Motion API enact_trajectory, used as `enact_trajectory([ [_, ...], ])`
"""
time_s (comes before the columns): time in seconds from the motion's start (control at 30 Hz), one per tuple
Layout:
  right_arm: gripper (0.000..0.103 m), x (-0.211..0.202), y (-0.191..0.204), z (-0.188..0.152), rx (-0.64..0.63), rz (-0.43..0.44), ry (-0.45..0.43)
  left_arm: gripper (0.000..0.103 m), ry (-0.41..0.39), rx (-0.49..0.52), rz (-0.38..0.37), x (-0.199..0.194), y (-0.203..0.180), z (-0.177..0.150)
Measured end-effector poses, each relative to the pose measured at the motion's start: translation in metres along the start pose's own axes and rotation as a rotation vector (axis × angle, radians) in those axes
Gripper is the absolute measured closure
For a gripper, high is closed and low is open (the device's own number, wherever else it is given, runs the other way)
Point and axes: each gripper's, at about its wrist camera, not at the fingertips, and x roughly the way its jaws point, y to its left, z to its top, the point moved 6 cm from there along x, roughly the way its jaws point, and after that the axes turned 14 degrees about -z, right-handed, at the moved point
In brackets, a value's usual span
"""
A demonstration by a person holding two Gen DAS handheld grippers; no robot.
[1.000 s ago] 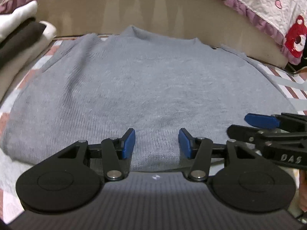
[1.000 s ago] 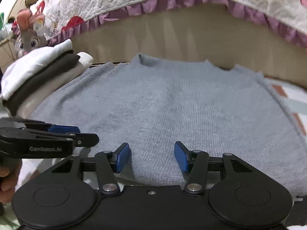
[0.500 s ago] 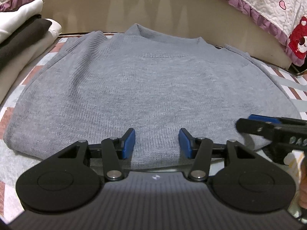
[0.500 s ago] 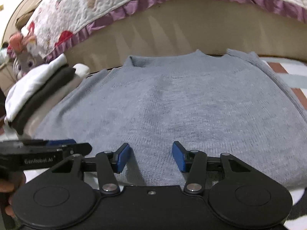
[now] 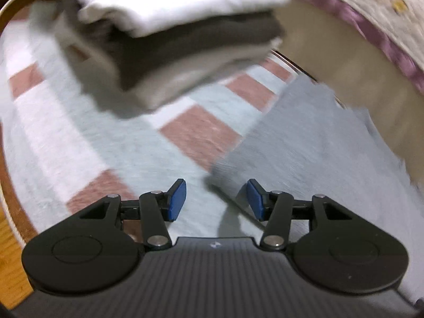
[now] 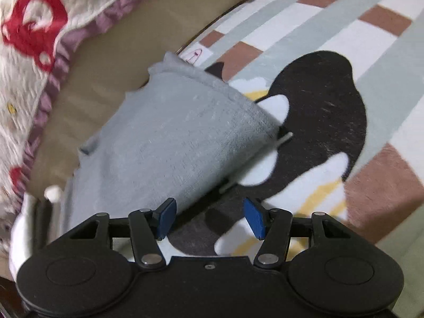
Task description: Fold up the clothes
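Under me lies a soft rug of pale green, white and brick-red blocks [image 5: 87, 143]. At my ten o'clock hangs a white quilted bedspread with purple frill [image 6: 39, 61].

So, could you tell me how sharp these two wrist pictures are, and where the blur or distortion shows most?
Left wrist view: heavy motion smear on the stack of folded clothes and checked rug; only the left hand-held gripper is crisp. Right wrist view: milder blur, worst on the quilt at the left edge; the grey sweater stays readable. Both show fisheye bending at the rims.
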Motion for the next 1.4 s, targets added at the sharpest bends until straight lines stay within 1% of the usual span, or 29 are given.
enact_trajectory([
  [0.07,0.033,0.007,0.003,0.001,0.031,0.041,-0.029,0.052,0.014,-0.058,-0.101,0.004,0.002,-0.003],
  [0.17,0.032,0.016,0.001,0.009,0.123,0.095,-0.084,0.049,0.036,-0.091,-0.199,0.012,-0.008,-0.013],
  [0.23,0.033,0.021,-0.004,0.017,0.197,0.127,-0.116,0.044,0.025,-0.109,-0.236,0.018,-0.016,-0.017],
  [0.27,0.033,0.024,-0.010,0.021,0.241,0.139,-0.131,0.039,0.011,-0.104,-0.243,0.022,-0.020,-0.017],
  [0.33,0.034,0.029,-0.019,0.032,0.337,0.171,-0.170,0.038,-0.017,-0.095,-0.250,0.031,-0.027,-0.014],
  [0.37,0.034,0.030,-0.020,0.037,0.347,0.172,-0.190,0.038,-0.029,-0.092,-0.251,0.036,-0.029,-0.012],
  [0.4,0.034,0.031,-0.019,0.041,0.346,0.169,-0.210,0.038,-0.044,-0.090,-0.248,0.040,-0.030,-0.009],
  [0.47,0.033,0.035,-0.008,0.044,0.265,0.138,-0.235,0.038,-0.076,-0.077,-0.233,0.048,-0.032,-0.003],
  [0.5,0.032,0.037,-0.002,0.044,0.228,0.131,-0.249,0.038,-0.091,-0.043,-0.212,0.052,-0.034,0.000],
  [0.53,0.033,0.039,0.000,0.045,0.213,0.134,-0.256,0.038,-0.105,-0.007,-0.191,0.056,-0.037,0.002],
  [0.57,0.040,0.040,0.001,0.046,0.205,0.139,-0.260,0.040,-0.109,0.075,-0.150,0.061,-0.044,0.005],
  [0.6,0.059,0.043,0.000,0.047,0.209,0.151,-0.251,0.058,-0.111,0.153,-0.122,0.065,-0.050,0.006],
  [0.63,0.075,0.047,-0.002,0.049,0.209,0.155,-0.225,0.076,-0.110,0.219,-0.114,0.066,-0.056,0.008],
  [0.67,0.088,0.051,-0.005,0.050,0.207,0.157,-0.196,0.086,-0.099,0.259,-0.109,0.065,-0.060,0.011],
  [0.7,0.089,0.048,-0.003,0.052,0.190,0.142,-0.200,0.091,-0.086,0.296,-0.104,0.063,-0.065,0.013],
  [0.77,0.090,0.035,0.005,0.055,0.131,0.119,-0.235,0.092,-0.109,0.364,-0.093,0.049,-0.078,0.019],
  [0.8,0.091,0.026,0.010,0.056,0.098,0.119,-0.257,0.092,-0.117,0.388,-0.094,0.041,-0.084,0.021],
  [0.87,0.092,0.011,0.017,0.062,0.065,0.137,-0.270,0.093,-0.130,0.434,-0.098,0.026,-0.096,0.024],
  [0.93,0.092,-0.004,0.019,0.065,0.045,0.164,-0.264,0.093,-0.119,0.396,-0.123,0.015,-0.098,0.027],
  [0.97,0.092,-0.010,0.019,0.067,0.037,0.161,-0.256,0.093,-0.114,0.360,-0.140,0.006,-0.097,0.028],
  [1.07,0.092,-0.032,0.012,0.070,0.013,0.145,-0.225,0.093,-0.096,0.301,-0.185,-0.025,-0.095,0.022],
  [1.1,0.092,-0.040,0.010,0.071,0.006,0.140,-0.214,0.093,-0.087,0.294,-0.181,-0.039,-0.095,0.017],
  [1.13,0.092,-0.048,0.005,0.070,0.002,0.137,-0.207,0.093,-0.079,0.288,-0.175,-0.054,-0.095,0.011],
  [1.17,0.092,-0.057,0.000,0.068,0.001,0.135,-0.200,0.093,-0.072,0.308,-0.161,-0.067,-0.097,0.002],
  [1.23,0.092,-0.066,-0.009,0.057,-0.012,0.127,-0.187,0.091,-0.028,0.429,-0.074,-0.075,-0.103,-0.019],
  [1.27,0.092,-0.068,-0.014,0.050,-0.029,0.115,-0.179,0.091,0.004,0.438,-0.050,-0.069,-0.097,-0.028],
  [1.3,0.092,-0.065,-0.020,0.044,-0.027,0.095,-0.159,0.090,0.038,0.440,-0.028,-0.063,-0.091,-0.037],
  [1.33,0.092,-0.058,-0.025,0.042,0.003,0.087,-0.132,0.089,0.077,0.404,-0.012,-0.056,-0.078,-0.044],
  [1.4,0.092,-0.046,-0.032,0.039,0.064,0.083,-0.094,0.081,0.092,0.348,0.009,-0.054,-0.058,-0.047],
])
